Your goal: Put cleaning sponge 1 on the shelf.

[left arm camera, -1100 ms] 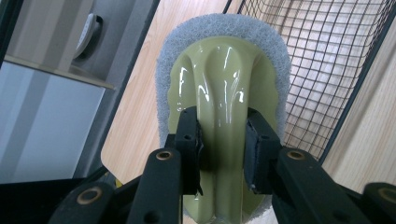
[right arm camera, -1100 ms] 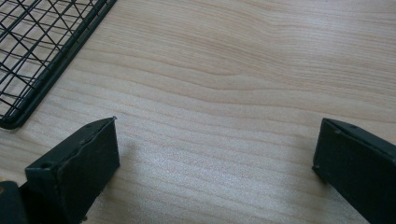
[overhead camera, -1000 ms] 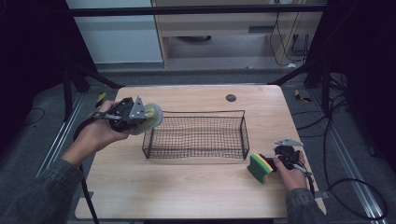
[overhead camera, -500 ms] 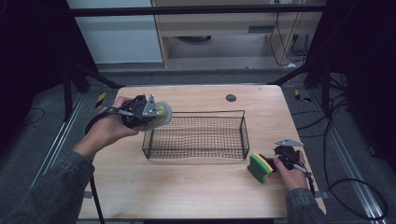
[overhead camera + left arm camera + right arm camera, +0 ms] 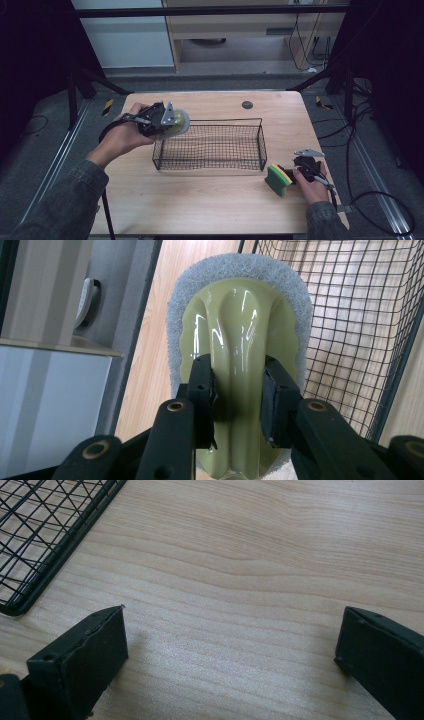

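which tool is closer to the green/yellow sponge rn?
Right. The right tool sits just right of the sponge at the table's front right. The left tool, shut on a scrub pad, hangs over the wire basket's far-left corner.

A pale yellow-green glossy scrubber (image 5: 240, 340) is showing a grey-white fuzzy rim between black jaws. The wire basket (image 5: 210, 145) is sitting black, its mesh a fine grid. The sponge (image 5: 278, 179) is lying green and yellow. The table (image 5: 210, 200) is showing light wood grain.
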A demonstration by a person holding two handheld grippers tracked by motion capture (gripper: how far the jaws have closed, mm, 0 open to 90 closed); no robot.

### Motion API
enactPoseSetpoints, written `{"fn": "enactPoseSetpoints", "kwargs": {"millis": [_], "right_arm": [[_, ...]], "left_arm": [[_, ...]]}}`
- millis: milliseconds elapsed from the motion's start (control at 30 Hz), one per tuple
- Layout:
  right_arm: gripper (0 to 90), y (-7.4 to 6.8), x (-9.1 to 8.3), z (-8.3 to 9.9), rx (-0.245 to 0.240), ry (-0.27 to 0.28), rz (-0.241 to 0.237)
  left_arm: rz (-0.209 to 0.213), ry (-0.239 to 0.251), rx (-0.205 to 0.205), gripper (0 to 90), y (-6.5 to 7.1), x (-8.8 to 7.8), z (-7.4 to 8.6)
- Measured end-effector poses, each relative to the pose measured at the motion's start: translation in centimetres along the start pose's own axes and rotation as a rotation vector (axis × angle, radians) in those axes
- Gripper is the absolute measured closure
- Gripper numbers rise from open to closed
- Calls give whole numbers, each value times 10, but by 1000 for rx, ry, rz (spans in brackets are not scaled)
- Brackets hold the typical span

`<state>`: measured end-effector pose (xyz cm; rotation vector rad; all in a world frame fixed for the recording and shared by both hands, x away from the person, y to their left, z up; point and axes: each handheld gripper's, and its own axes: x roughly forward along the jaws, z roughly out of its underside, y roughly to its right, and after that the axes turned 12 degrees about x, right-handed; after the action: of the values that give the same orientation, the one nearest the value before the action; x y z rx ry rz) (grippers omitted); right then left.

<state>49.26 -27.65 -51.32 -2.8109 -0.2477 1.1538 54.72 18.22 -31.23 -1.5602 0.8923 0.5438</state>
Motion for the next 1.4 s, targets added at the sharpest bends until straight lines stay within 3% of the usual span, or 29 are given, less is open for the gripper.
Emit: {"fn": "enactPoseSetpoints", "kwargs": {"millis": [400, 1067, 1400], "right_arm": [[5, 0, 0, 0, 0, 0, 0], [5, 0, 0, 0, 0, 0, 1], [5, 0, 0, 0, -1, 0, 0]], "left_arm": [[16, -16, 28, 703, 0, 8, -8], [83, -27, 71, 703, 1, 27, -12], [87, -54, 86, 703, 7, 33, -16]]}}
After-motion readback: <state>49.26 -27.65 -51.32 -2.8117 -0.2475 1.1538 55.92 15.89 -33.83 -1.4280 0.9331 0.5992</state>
